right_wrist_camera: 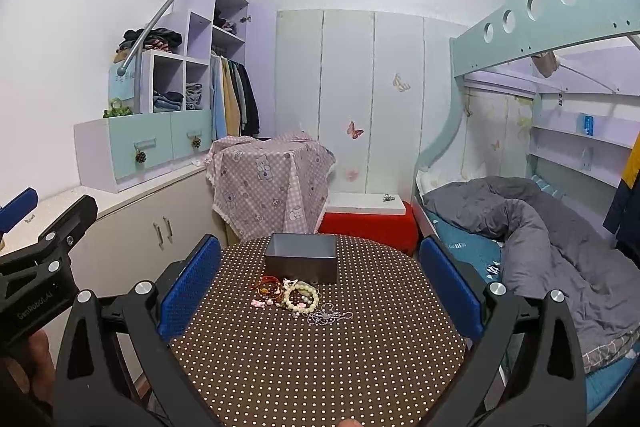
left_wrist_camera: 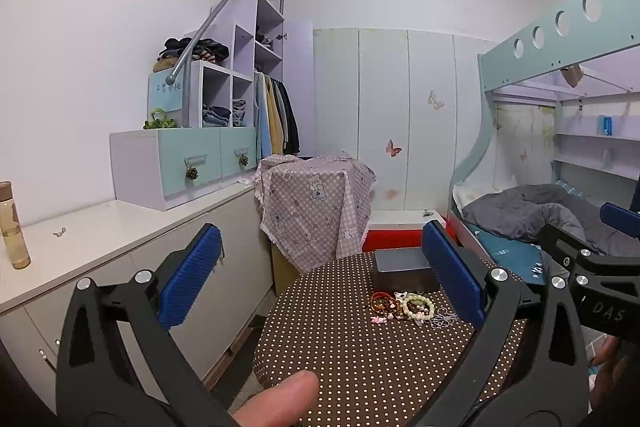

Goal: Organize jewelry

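A small pile of jewelry lies on a round table with a brown polka-dot cloth [right_wrist_camera: 320, 359]: a pale bead bracelet [right_wrist_camera: 301, 297], red cord bracelets [right_wrist_camera: 267, 286], small pink charms [right_wrist_camera: 259, 303] and a silver chain [right_wrist_camera: 329, 316]. An open grey box [right_wrist_camera: 301, 258] stands just behind the pile. My right gripper [right_wrist_camera: 320, 287] is open and empty, held above the table before the pile. My left gripper [left_wrist_camera: 320, 275] is open and empty, to the left of the pile [left_wrist_camera: 412, 307] and box [left_wrist_camera: 402, 269].
A cloth-covered stand [right_wrist_camera: 272, 183] and a red stool [right_wrist_camera: 368, 223] are behind the table. A white cabinet counter [left_wrist_camera: 80, 239] with a bottle [left_wrist_camera: 14, 227] runs along the left. A bunk bed with a grey duvet [right_wrist_camera: 552, 227] is at the right.
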A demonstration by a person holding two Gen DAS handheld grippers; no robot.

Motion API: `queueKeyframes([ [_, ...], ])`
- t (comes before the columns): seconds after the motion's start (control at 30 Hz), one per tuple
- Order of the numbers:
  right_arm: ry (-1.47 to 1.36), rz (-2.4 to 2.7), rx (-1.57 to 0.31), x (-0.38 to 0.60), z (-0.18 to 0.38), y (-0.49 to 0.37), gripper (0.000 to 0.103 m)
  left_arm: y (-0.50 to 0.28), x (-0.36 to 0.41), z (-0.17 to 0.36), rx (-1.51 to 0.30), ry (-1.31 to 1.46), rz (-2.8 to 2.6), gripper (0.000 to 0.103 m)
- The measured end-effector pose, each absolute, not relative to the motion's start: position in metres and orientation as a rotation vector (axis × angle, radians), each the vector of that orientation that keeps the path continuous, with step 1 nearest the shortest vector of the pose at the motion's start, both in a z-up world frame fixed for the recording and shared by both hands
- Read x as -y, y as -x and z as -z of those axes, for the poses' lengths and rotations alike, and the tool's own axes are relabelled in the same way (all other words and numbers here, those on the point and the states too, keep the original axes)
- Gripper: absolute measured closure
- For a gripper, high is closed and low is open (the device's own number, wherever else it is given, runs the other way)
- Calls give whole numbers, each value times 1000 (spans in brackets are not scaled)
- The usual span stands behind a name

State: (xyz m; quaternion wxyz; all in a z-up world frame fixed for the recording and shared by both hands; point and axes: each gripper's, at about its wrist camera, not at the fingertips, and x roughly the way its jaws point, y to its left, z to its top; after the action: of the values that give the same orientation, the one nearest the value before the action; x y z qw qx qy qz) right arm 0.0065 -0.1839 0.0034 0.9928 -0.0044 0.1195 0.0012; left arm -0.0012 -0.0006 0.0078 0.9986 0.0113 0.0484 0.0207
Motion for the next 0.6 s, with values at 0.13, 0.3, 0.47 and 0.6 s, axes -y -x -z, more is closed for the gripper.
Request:
queueKeyframes([
  [0.13, 18, -5, -234, 183, -5, -11, 7, -1, 0, -7, -98, -23, -41, 5],
  [0.3, 27, -14, -235, 181, -5, -17, 7, -9, 0, -5, -119, -23, -41, 5],
  [0.47, 36, -28, -242, 178, -1, -26, 7, -24, 0, -1, -149, -35, -47, 5],
  [0.6, 50, -34, -266, 181, 7, -46, 7, -51, -3, 11, -206, -44, -68, 5],
])
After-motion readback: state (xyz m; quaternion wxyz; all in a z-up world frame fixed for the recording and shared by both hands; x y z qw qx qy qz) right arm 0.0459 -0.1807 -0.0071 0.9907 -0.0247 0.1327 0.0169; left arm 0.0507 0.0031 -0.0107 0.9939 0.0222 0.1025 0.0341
